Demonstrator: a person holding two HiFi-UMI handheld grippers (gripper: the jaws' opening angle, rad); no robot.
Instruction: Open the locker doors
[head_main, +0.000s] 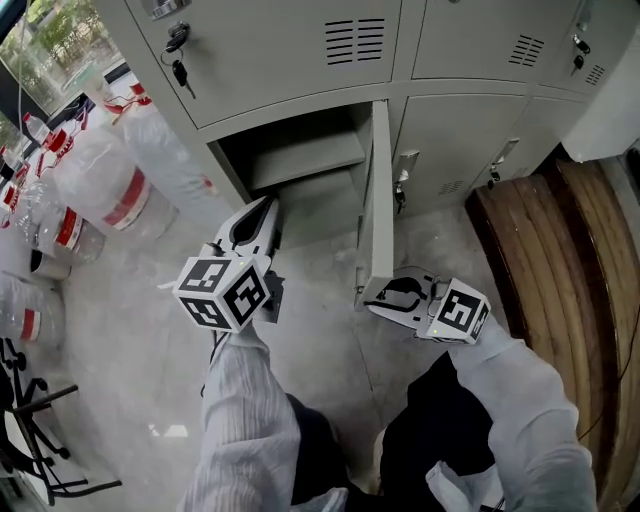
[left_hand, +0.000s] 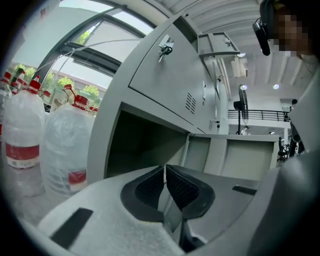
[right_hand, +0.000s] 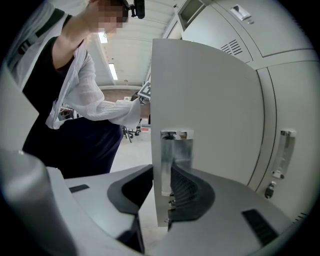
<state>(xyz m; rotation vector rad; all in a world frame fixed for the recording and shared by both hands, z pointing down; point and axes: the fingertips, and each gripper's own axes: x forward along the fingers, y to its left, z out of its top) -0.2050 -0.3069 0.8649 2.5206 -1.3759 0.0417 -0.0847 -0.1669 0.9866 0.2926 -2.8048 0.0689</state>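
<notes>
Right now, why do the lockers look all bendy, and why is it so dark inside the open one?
Left gripper view: its wide lens curves the lockers and darkens the corners. Head view: the open locker sits in shadow inside. Right gripper view: the door bows too.

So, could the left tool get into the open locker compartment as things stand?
Probably yes: the door, gripped by the right tool, is swung wide, and the shut, empty left tool sits just outside the compartment with nothing visible between.
</notes>
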